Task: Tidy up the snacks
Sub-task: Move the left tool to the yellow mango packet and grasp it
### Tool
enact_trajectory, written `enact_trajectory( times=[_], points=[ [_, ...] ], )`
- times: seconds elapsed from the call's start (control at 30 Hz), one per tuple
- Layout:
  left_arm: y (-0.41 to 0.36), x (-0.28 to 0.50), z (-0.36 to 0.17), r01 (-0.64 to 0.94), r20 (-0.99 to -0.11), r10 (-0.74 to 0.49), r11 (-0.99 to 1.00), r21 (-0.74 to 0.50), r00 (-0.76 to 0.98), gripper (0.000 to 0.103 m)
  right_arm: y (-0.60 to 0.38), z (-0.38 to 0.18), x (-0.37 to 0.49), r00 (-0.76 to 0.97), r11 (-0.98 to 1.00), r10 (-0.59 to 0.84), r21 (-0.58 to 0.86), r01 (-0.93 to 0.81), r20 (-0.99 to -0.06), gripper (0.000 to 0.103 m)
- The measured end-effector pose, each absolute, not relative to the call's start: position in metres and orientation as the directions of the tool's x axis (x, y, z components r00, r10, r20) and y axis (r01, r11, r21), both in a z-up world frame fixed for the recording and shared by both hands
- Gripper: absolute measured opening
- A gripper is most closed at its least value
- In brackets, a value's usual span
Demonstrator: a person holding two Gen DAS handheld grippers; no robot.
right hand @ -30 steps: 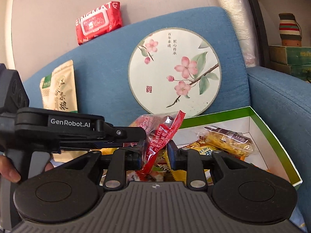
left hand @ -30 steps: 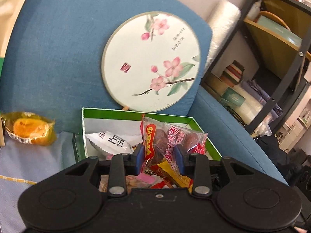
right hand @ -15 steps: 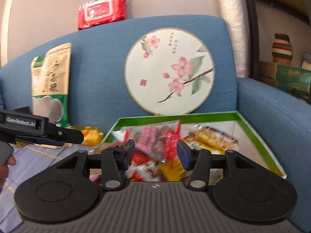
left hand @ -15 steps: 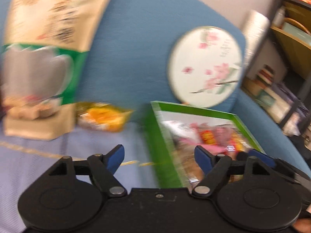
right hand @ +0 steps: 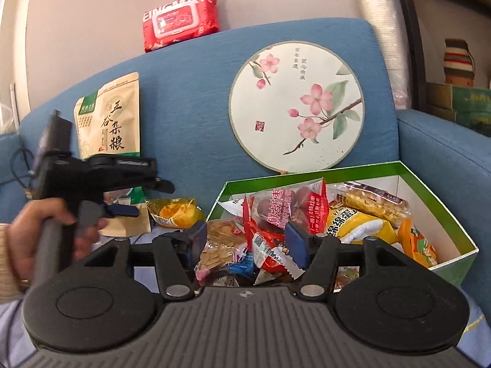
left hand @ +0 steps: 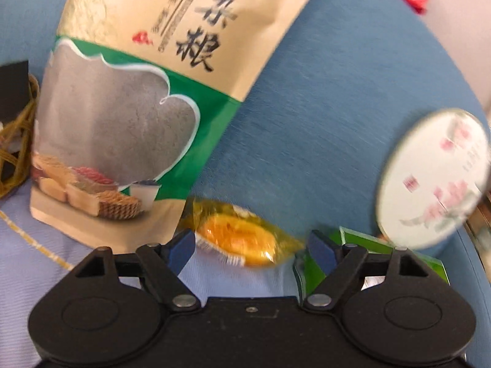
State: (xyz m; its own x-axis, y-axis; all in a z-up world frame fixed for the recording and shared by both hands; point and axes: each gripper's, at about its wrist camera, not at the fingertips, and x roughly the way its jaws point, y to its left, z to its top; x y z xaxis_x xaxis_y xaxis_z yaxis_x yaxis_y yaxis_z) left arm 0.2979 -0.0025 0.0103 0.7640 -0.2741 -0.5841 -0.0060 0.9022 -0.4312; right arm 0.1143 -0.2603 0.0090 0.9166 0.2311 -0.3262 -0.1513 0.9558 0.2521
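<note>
While left wrist view is motion-blurred, left gripper (left hand: 248, 247) reads spread wide, empty; yellow-wrapped cake (left hand: 242, 237) beyond tips at 12 o'clock, contact unclear. Right gripper (right hand: 245, 239) jaws just opening, over snack box (right hand: 442, 233); red jujube packet (right hand: 285, 208) released. Box front rim hidden.

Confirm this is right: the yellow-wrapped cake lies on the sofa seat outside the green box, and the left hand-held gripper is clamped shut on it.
One part is wrong. The yellow-wrapped cake does lie on the sofa seat outside the green box, but the left hand-held gripper is not clamped on it. The left wrist view shows its jaws wide open, either side of the cake, pads clear of the wrapper.
</note>
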Motion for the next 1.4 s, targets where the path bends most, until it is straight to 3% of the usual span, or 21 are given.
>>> enact_trajectory(
  times=[0.4,0.53,0.6,0.7,0.83,1.0,1.27,1.4],
  points=[
    [-0.012,0.345,-0.028,-0.137,-0.651,-0.188,0.899,-0.415,0.735,0.103,-0.253,0.011,0.117,0.91,0.954,0.261,0.231,-0.192,-0.321,0.095],
    [-0.011,0.338,-0.019,-0.038,-0.638,-0.252,0.914,-0.405,0.728,0.103,-0.252,0.009,0.118,0.907,0.955,0.259,0.227,-0.189,-0.333,0.095],
    [-0.006,0.328,-0.01,-0.003,-0.636,-0.282,0.913,-0.409,0.719,0.089,-0.251,0.009,0.118,0.907,0.955,0.26,0.227,-0.191,-0.332,0.095],
    [0.006,0.3,0.007,0.031,-0.627,-0.318,0.905,-0.424,0.711,0.087,-0.247,0.009,0.115,0.904,0.953,0.272,0.221,-0.206,-0.33,0.095],
    [0.028,0.242,0.024,0.075,-0.622,-0.368,0.892,-0.445,0.691,0.089,-0.242,0.012,0.107,0.898,0.945,0.301,0.222,-0.238,-0.319,0.095],
    [0.049,0.167,0.017,0.126,-0.652,-0.403,0.895,-0.429,0.642,0.103,-0.234,0.015,0.096,0.868,0.912,0.381,0.282,-0.297,-0.317,0.095],
    [0.075,0.119,0.035,0.152,-0.646,-0.389,0.907,-0.392,0.656,0.103,-0.197,-0.001,0.076,0.702,0.78,0.608,0.443,-0.442,-0.371,0.095],
    [0.079,0.107,0.033,0.198,-0.632,-0.436,0.889,-0.412,0.641,0.103,-0.169,-0.011,0.072,0.63,0.768,0.641,0.379,-0.517,-0.439,0.095]
  ],
)
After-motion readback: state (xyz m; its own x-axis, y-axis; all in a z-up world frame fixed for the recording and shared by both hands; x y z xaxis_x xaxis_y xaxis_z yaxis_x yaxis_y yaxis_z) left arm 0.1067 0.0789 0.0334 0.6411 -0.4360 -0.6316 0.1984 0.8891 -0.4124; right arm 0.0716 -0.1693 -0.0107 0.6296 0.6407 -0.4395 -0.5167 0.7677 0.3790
